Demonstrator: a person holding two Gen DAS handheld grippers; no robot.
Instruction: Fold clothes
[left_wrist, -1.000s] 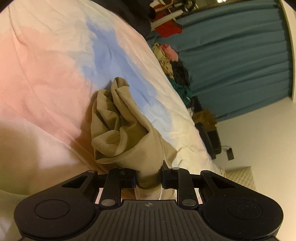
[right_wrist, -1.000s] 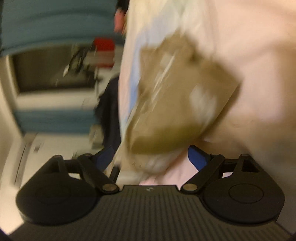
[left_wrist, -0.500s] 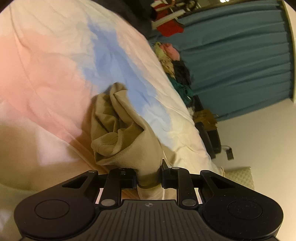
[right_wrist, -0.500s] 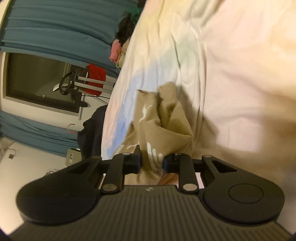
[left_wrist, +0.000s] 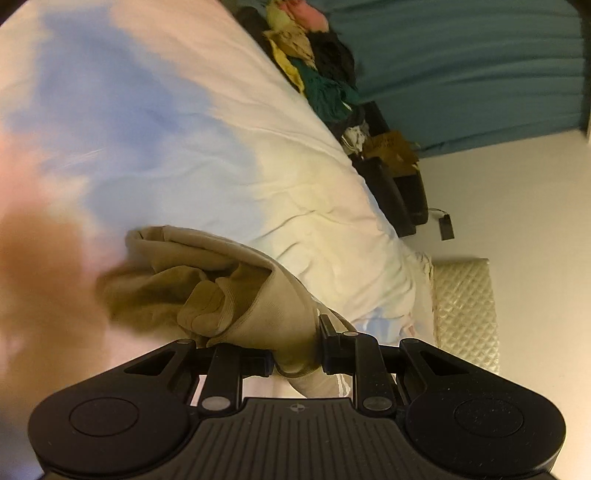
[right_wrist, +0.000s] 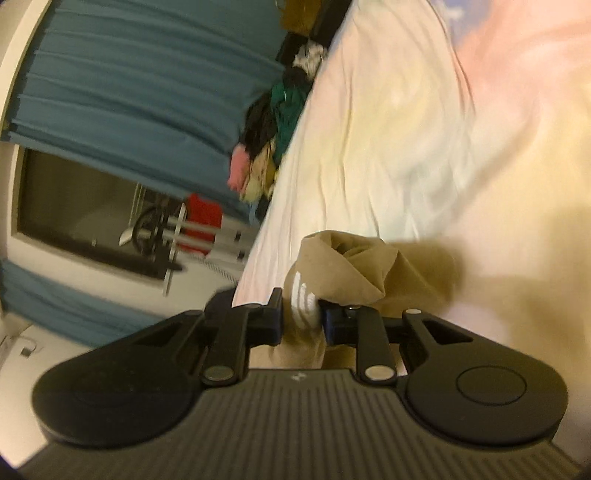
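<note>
A khaki garment (left_wrist: 207, 291) with white stripes hangs bunched over the bed. My left gripper (left_wrist: 295, 360) is shut on one edge of it, and the cloth bulges up between the fingers. My right gripper (right_wrist: 301, 317) is shut on another part of the same khaki garment (right_wrist: 343, 269), at the white stripe print. The rest of the cloth droops toward the pastel sheet (left_wrist: 229, 140). Both views are blurred by motion.
The bed carries a pink, blue and cream sheet (right_wrist: 388, 147). A pile of mixed clothes (left_wrist: 314, 66) lies along its far edge, also in the right wrist view (right_wrist: 273, 125). Teal curtains (left_wrist: 461, 66), a quilted headboard (left_wrist: 465, 306) and a window (right_wrist: 85, 206) lie beyond.
The right gripper went from open to shut on the garment. Both grippers have swung with the cloth, and the views turned toward the bed's far edge and curtains.
</note>
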